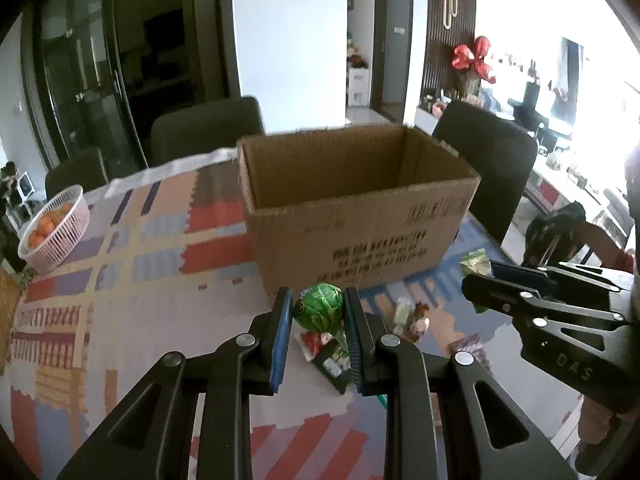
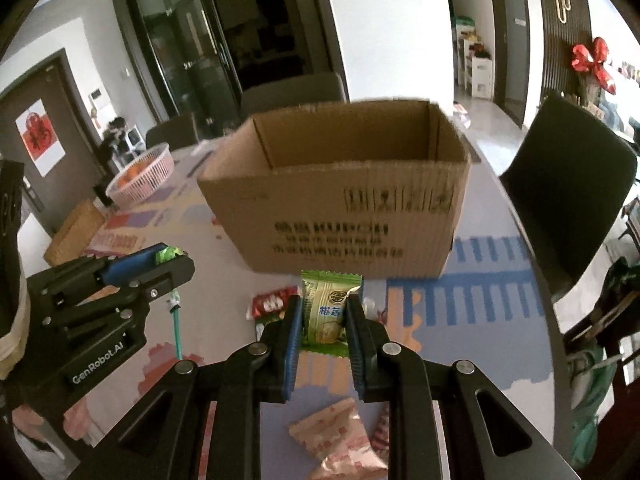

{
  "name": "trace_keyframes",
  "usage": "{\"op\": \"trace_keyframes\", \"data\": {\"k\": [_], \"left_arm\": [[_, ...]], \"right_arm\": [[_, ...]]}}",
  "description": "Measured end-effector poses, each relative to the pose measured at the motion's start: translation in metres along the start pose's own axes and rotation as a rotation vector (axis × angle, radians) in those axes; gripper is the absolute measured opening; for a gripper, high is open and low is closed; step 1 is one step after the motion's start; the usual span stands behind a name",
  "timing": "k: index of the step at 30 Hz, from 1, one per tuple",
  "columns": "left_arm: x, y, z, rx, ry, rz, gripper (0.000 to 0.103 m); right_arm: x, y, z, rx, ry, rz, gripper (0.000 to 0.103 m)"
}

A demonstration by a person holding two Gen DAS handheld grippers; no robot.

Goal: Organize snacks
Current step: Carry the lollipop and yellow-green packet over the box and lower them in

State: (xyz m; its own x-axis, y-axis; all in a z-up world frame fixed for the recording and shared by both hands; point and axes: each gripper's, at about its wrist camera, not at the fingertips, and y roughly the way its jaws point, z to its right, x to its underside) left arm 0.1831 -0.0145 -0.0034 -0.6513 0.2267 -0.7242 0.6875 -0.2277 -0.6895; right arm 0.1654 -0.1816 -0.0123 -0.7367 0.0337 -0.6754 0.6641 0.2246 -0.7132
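Observation:
An open cardboard box (image 1: 360, 216) stands on the patterned table, also in the right wrist view (image 2: 340, 208). My left gripper (image 1: 318, 300) is shut on a green round lollipop (image 1: 320, 304), held above the table just in front of the box; its stick hangs down in the right wrist view (image 2: 175, 328). My right gripper (image 2: 323, 304) is shut on a green snack packet (image 2: 325, 308), also in front of the box. The right gripper shows in the left wrist view (image 1: 480, 292). Loose snacks lie below: a red packet (image 2: 270, 302) and a pink packet (image 2: 340, 440).
A pink basket of oranges (image 1: 54, 228) stands at the table's far left. Dark chairs (image 1: 492, 168) surround the table. A wicker mat (image 2: 74, 232) lies at the left edge. More small wrapped snacks (image 1: 412, 316) lie on the table near the box.

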Motion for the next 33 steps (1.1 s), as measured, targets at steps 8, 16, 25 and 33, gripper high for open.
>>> {"op": "trace_keyframes", "data": {"k": [8, 16, 25, 33], "left_arm": [[-0.033, -0.015, 0.007, 0.015, 0.008, 0.071, 0.026], [-0.069, -0.01, 0.004, 0.014, 0.01, 0.103, 0.026], [-0.102, 0.008, 0.001, 0.003, 0.018, 0.094, 0.026], [-0.123, 0.042, -0.008, -0.009, 0.015, 0.043, 0.026]], "right_arm": [[-0.032, -0.02, 0.005, -0.004, -0.001, 0.084, 0.022], [-0.07, -0.03, 0.01, 0.009, -0.014, 0.14, 0.022], [-0.107, -0.012, 0.02, 0.006, 0.008, 0.125, 0.022], [-0.124, 0.006, 0.02, 0.031, -0.008, 0.101, 0.023]]}}
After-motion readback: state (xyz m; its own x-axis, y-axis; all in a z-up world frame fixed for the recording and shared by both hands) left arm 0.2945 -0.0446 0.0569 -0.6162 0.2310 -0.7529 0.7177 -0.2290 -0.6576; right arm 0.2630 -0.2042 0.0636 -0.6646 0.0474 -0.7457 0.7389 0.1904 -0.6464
